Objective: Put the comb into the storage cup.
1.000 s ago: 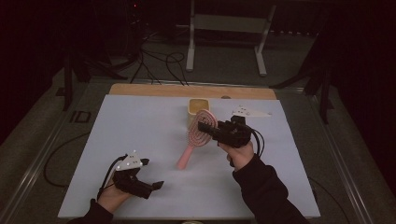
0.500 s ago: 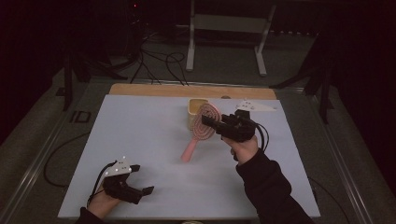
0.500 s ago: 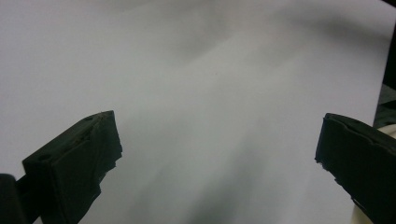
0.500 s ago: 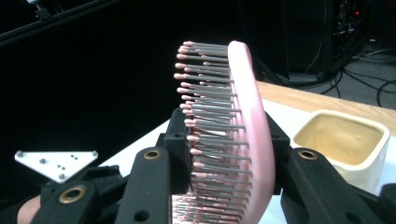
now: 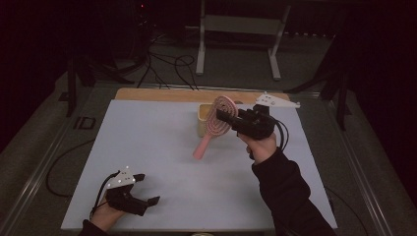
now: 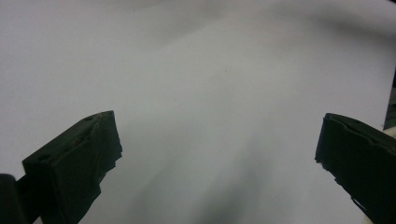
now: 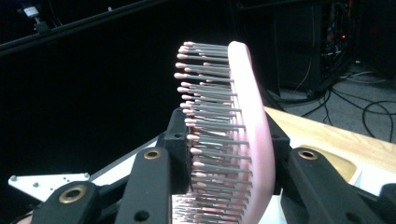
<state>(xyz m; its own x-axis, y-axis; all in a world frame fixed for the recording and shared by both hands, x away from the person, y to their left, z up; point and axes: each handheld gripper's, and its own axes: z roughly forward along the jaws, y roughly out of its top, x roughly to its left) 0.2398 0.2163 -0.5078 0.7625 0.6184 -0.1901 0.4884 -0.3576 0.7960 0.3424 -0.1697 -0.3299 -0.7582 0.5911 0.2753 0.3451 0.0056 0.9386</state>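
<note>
A pink hairbrush (image 5: 203,146) hangs tilted above the white table mat (image 5: 147,137), handle pointing down and to the left. My right gripper (image 5: 223,118) is shut on its oval head. In the right gripper view the bristles and pink back of the hairbrush (image 7: 243,116) stand upright between the two black jaws of my right gripper (image 7: 226,144). My left gripper (image 5: 147,188) rests low over the mat's near left corner, open. In the left gripper view my left gripper (image 6: 219,154) has its jaws spread wide over bare mat with nothing between them.
A yellowish open container (image 5: 202,123) stands on the mat just behind the brush, also seen as the container (image 7: 338,163) beyond the jaws. A wooden strip (image 5: 162,94) runs along the mat's far edge. Cables and a metal stand lie on the floor beyond.
My right gripper has risen with the brush, lifting its handle off the mat. My left gripper has slid a little toward the near left edge.
</note>
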